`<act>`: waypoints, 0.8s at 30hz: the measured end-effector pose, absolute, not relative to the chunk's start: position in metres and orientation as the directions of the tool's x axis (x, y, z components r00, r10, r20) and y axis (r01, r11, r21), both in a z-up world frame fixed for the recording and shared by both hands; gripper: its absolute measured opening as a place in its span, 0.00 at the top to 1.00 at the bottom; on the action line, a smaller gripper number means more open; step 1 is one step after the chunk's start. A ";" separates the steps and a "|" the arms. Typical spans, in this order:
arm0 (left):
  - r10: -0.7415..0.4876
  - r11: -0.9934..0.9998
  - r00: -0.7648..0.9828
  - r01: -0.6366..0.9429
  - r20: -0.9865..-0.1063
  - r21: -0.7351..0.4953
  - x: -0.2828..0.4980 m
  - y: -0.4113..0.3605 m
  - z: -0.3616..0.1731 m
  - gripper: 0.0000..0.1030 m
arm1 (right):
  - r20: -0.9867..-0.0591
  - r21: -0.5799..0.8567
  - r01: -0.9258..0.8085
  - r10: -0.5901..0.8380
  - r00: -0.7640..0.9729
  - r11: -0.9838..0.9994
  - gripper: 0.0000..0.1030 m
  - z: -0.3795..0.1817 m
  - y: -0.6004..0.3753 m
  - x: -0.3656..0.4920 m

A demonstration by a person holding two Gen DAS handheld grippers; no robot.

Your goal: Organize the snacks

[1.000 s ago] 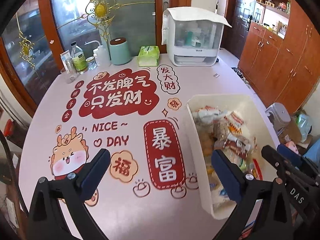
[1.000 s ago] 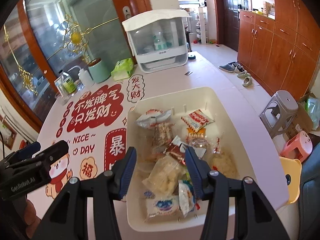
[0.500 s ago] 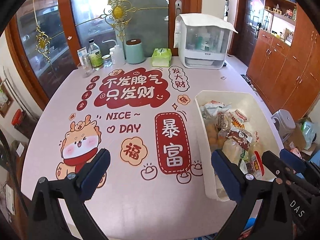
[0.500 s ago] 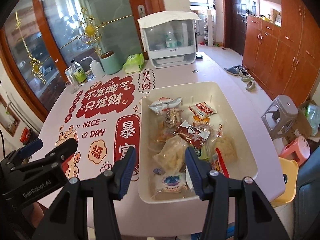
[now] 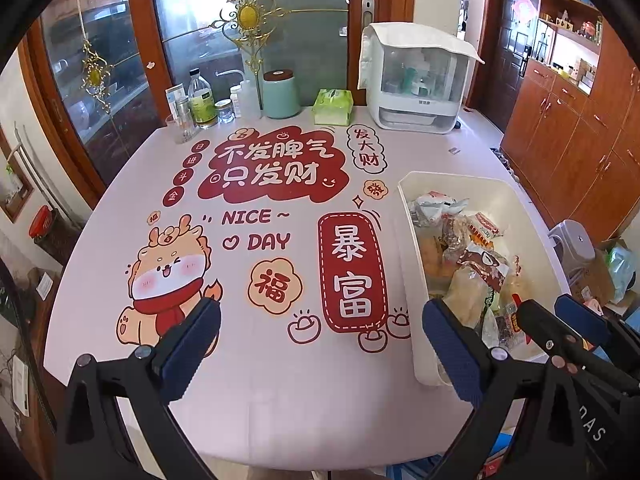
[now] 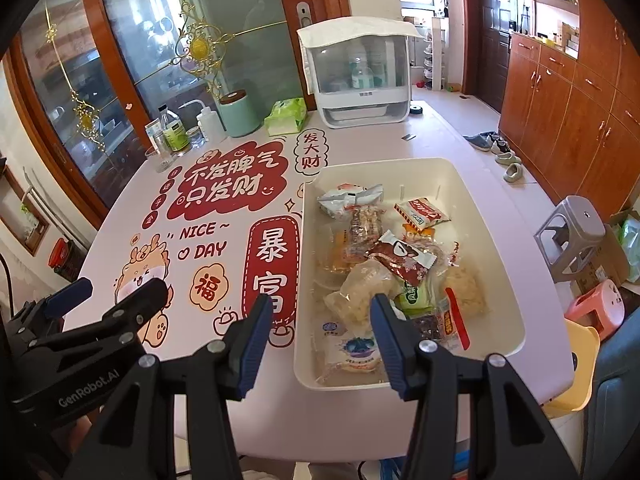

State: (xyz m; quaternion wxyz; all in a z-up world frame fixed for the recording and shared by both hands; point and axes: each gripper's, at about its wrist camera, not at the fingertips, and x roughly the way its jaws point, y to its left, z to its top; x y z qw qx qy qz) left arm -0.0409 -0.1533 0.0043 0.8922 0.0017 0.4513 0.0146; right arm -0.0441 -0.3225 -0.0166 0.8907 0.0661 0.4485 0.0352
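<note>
The pale pink surface (image 6: 360, 408) bears red printed designs. A cream bin (image 6: 500, 264) of snacks sits on its right side. Along the far edge stand bottles (image 5: 202, 100), a green canister (image 5: 281, 94), a tissue pack (image 5: 333, 106) and a white cabinet (image 5: 416, 84).

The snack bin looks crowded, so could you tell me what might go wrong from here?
1. The packets overlap in the bin, so the open right gripper may catch two at once.
2. The bin sits near the table edge; a push could slide it off.
3. Crinkly wrappers may slip from the pads.
</note>
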 end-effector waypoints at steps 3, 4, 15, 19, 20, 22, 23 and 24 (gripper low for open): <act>0.030 0.999 0.589 -0.028 -0.808 0.017 -0.041 -0.153 0.004 0.02 | -0.795 0.149 -0.006 0.123 0.594 0.989 0.50 -0.016 -0.322 -0.044; 0.032 0.999 0.587 -0.030 -0.809 0.017 -0.041 -0.153 0.003 0.02 | -0.795 0.149 -0.004 0.122 0.594 0.989 0.50 -0.016 -0.322 -0.044; 0.031 0.999 0.582 -0.030 -0.813 0.017 -0.038 -0.152 0.002 0.02 | -0.796 0.151 -0.001 0.122 0.593 0.989 0.50 -0.017 -0.323 -0.044; 0.032 0.999 0.581 -0.031 -0.813 0.018 -0.038 -0.153 0.001 0.02 | -0.797 0.151 0.000 0.122 0.592 0.988 0.50 -0.017 -0.323 -0.044; 0.032 0.999 0.581 -0.030 -0.813 0.018 -0.038 -0.153 0.001 0.02 | -0.797 0.151 0.000 0.122 0.592 0.988 0.50 -0.017 -0.323 -0.043; 0.032 0.999 0.578 -0.029 -0.816 0.019 -0.038 -0.152 -0.001 0.02 | -0.800 0.153 0.001 0.123 0.588 0.988 0.50 -0.020 -0.324 -0.044; 0.031 0.999 0.577 -0.028 -0.816 0.019 -0.038 -0.152 -0.002 0.02 | -0.800 0.154 0.002 0.123 0.587 0.988 0.50 -0.020 -0.324 -0.044; 0.032 0.999 0.577 -0.028 -0.816 0.020 -0.038 -0.152 -0.002 0.02 | -0.801 0.155 0.002 0.124 0.586 0.988 0.50 -0.021 -0.324 -0.044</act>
